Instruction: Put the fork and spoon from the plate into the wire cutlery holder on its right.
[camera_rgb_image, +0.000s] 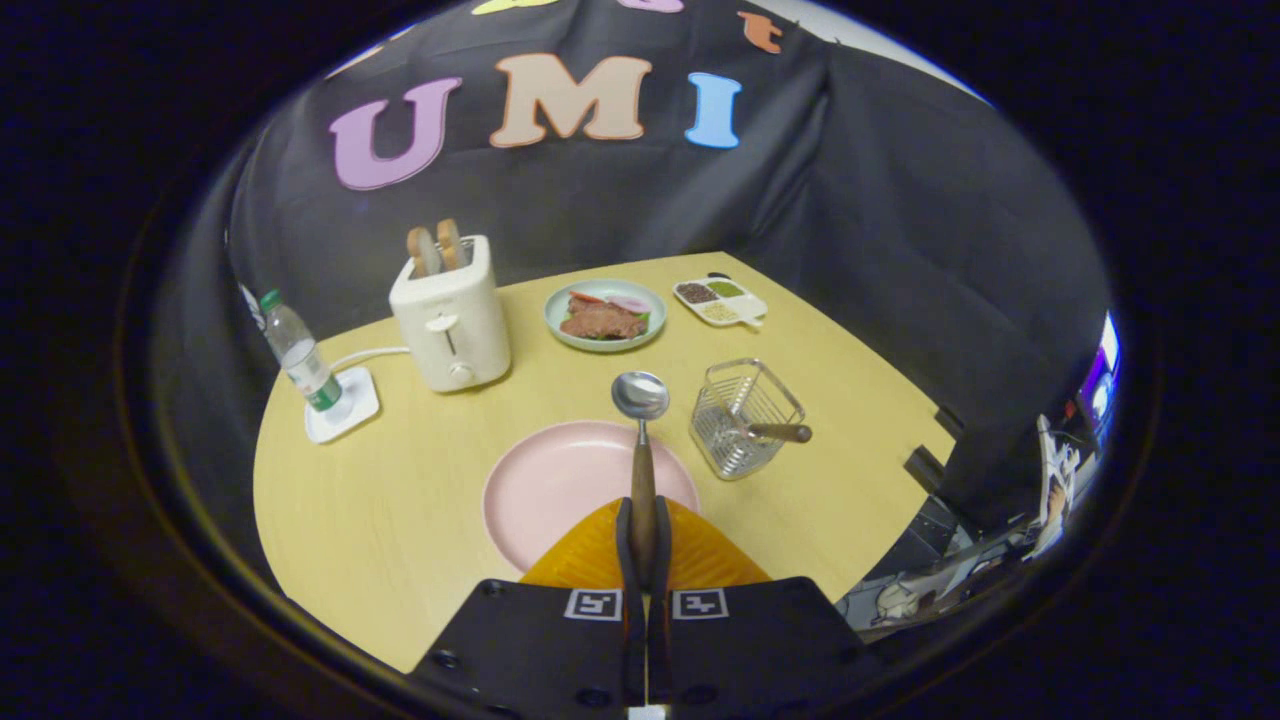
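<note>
My gripper (643, 535) is shut on the wooden handle of a spoon (641, 420), both fingers pressing on it. The spoon points straight ahead, its metal bowl raised over the far rim of the pink plate (545, 490). The plate lies bare on the yellow table just ahead of the fingers. To the plate's right stands the wire cutlery holder (745, 415). A fork (775, 432) with a wooden handle rests inside it, handle leaning out over the right rim.
A white toaster (450, 315) with two bread slices stands at the back left, beside a water bottle (298, 362) on a white pad. Behind the holder are a green plate of food (605, 315) and a small tray of spices (720, 300). The table edge (900, 400) runs right of the holder.
</note>
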